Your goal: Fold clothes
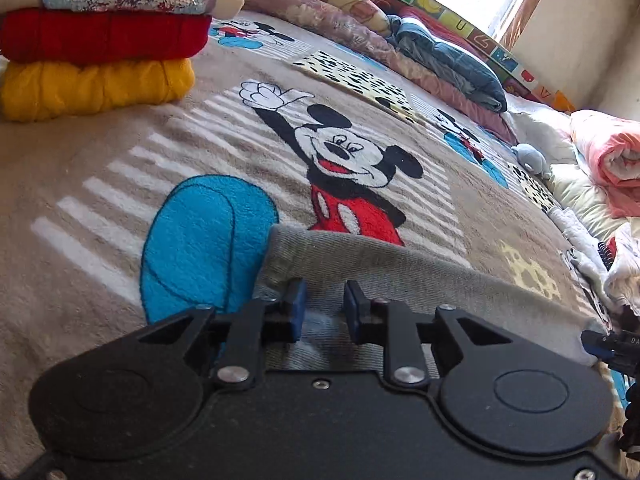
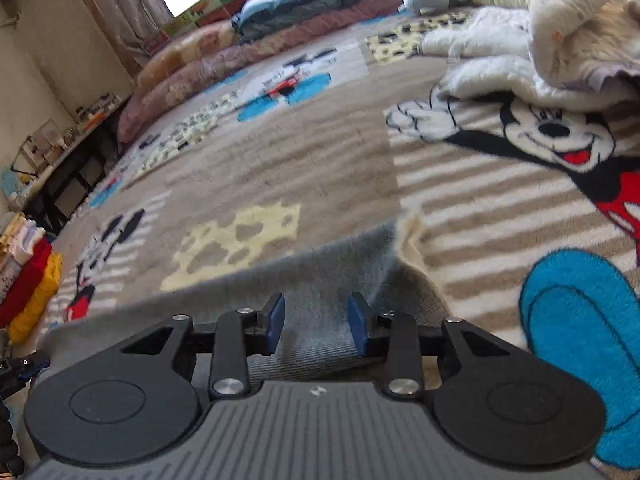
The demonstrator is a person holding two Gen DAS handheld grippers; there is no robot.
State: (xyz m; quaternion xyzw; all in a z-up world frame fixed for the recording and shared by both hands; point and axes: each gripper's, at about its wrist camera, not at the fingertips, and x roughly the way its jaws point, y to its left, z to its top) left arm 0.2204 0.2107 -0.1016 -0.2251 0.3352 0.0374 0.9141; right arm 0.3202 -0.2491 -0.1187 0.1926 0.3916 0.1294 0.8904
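Note:
A grey knit garment (image 1: 400, 272) lies flat on the Mickey Mouse blanket (image 1: 120, 168), stretched between both grippers. My left gripper (image 1: 324, 306) is open, its blue pads (image 1: 297, 308) either side of the garment's left end, resting on it. My right gripper (image 2: 316, 322) is open over the garment's right end (image 2: 320, 264), pads (image 2: 358, 322) apart with grey cloth between them. The right gripper's tip shows at the left view's right edge (image 1: 608, 346).
A stack of folded clothes, yellow (image 1: 96, 88), red (image 1: 104, 38) and printed on top, stands far left; it also shows in the right view (image 2: 32, 292). White unfolded laundry (image 2: 540, 52) is heaped at the right. Rolled quilts (image 1: 448, 60) line the far edge.

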